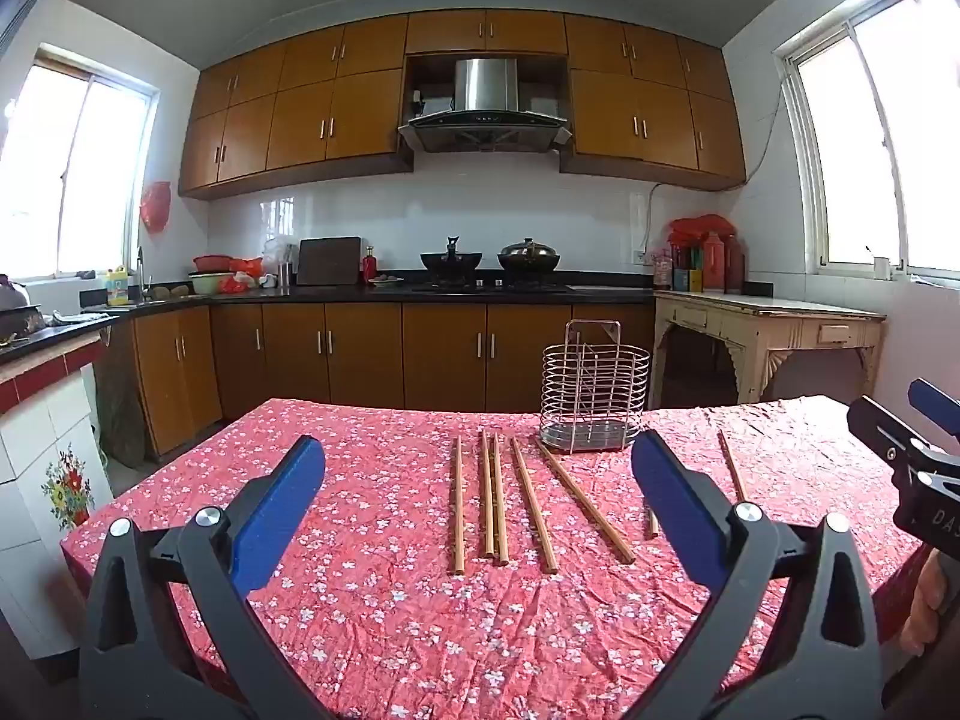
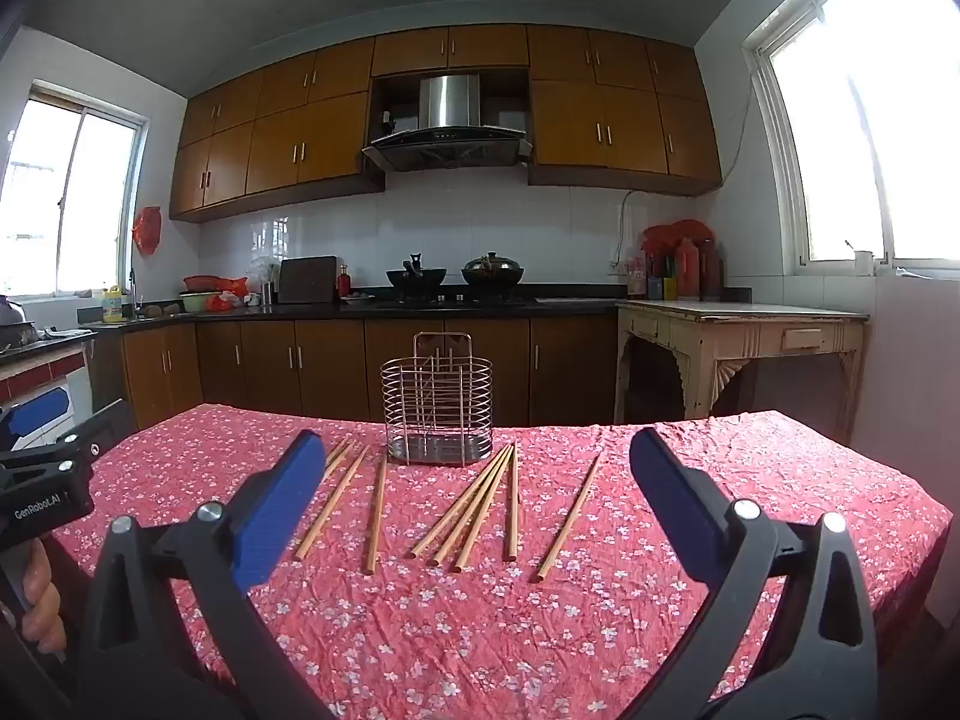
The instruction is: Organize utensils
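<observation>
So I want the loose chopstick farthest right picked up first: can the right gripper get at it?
Probably yes. The right gripper is open and holds nothing, and that chopstick lies alone on the tablecloth, apart from the others, with nothing between.

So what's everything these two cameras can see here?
chopsticks: about nine, light wood, loose on the tablecloth before the holder
utensil holder: one, wire, silver, empty, far table edge
tablecloth: one, red floral, covers the table
woks: two, black, on the stove
range hood: one, steel, under brown cabinets
side table: one, cream, right wall
left gripper: blue pads, open, above the cloth
right gripper: blue pads, open, above the cloth
</observation>
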Tool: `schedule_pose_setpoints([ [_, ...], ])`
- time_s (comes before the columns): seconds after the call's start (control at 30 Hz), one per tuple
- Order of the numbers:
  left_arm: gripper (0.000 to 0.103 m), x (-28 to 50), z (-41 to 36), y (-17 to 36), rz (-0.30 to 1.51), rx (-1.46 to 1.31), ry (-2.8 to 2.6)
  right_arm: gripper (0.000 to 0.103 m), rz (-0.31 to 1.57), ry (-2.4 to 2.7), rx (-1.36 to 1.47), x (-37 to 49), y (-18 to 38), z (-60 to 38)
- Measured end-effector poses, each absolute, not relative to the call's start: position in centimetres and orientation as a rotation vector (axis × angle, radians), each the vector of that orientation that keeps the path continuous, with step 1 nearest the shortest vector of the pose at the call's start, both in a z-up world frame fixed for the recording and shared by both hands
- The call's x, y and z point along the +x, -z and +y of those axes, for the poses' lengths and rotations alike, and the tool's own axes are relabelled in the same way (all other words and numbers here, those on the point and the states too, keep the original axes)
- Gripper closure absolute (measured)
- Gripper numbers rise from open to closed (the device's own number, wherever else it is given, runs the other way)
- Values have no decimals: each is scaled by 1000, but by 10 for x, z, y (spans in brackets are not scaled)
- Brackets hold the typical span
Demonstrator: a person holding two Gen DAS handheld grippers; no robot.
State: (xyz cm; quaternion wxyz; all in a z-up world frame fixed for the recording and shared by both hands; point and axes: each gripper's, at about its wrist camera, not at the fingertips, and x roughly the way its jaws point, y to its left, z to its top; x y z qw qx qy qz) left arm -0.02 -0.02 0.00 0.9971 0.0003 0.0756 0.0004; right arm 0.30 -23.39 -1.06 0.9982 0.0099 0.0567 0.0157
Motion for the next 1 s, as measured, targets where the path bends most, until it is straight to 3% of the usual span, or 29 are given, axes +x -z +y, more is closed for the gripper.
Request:
schedule_pose_setpoints([
  [1.0,2,3,4,3,166,-9,-2,4,123,-30,26,3,11,-238],
])
